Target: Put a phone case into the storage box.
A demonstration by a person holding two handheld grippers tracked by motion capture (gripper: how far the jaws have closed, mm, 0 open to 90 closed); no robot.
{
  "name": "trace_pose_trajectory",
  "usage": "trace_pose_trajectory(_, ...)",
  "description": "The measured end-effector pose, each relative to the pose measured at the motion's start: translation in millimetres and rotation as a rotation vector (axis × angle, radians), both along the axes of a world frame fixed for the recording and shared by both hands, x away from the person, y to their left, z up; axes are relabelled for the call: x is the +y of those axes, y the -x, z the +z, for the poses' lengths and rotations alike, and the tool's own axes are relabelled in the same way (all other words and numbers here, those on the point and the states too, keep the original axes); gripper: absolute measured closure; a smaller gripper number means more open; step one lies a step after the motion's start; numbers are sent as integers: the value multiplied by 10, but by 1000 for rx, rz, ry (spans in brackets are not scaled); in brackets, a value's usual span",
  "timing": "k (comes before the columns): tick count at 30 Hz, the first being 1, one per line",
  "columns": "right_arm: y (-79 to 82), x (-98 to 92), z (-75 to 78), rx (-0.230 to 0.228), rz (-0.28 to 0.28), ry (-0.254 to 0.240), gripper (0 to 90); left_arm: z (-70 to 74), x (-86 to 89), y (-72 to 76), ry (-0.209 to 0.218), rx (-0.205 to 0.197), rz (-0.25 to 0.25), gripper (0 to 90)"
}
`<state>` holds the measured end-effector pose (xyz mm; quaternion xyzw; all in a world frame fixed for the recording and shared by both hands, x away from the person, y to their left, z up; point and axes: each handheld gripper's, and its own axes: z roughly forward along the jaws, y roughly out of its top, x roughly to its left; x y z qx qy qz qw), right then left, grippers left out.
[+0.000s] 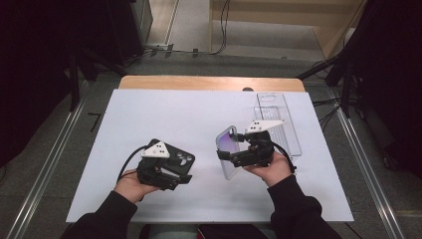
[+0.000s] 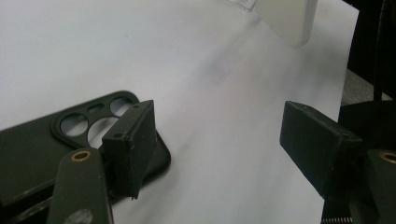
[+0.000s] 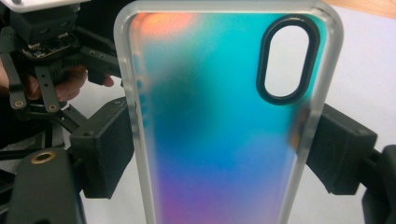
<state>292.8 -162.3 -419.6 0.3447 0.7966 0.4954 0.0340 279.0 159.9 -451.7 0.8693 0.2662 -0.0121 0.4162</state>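
We see the white counter (image 1: 164,107) with a clear plastic tray (image 1: 278,119) lying at two o'clock, just behind the right gripper (image 1: 226,154); nothing stands between the two grippers, only bare counter. A black phone case (image 1: 181,159) lies flat at seven o'clock, camera cut-outs facing up, right under the left gripper (image 1: 186,174).

Now the hands. Our left hand (image 1: 130,186) comes in from six o'clock, low over the counter, its gripper pointing towards three o'clock. In the left gripper view its fingers (image 2: 133,144) stand apart, one over the black case's corner, the other over bare counter, gripping nothing. Our right hand (image 1: 271,169) cups its gripper from beneath, pointing towards nine o'clock. Those fingers (image 3: 105,147) are clamped on the two long edges of an iridescent phone case (image 3: 219,140), held upright off the counter, just right of centre, oval camera hole at the top.

The count: two grippers, two phone cases, one tray.
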Motion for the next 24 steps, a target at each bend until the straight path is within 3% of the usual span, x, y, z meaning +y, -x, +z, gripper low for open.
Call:
trace_pose_trajectory(12, -70, -153, 119, -4, -15, -18, 158, -19, 140, 65, -3, 30, 53, 281)
trace_pose_trajectory(24, -189, -344, 264, -9, -75, -42, 158, -25, 294, 135, 4, 33, 113, 280)
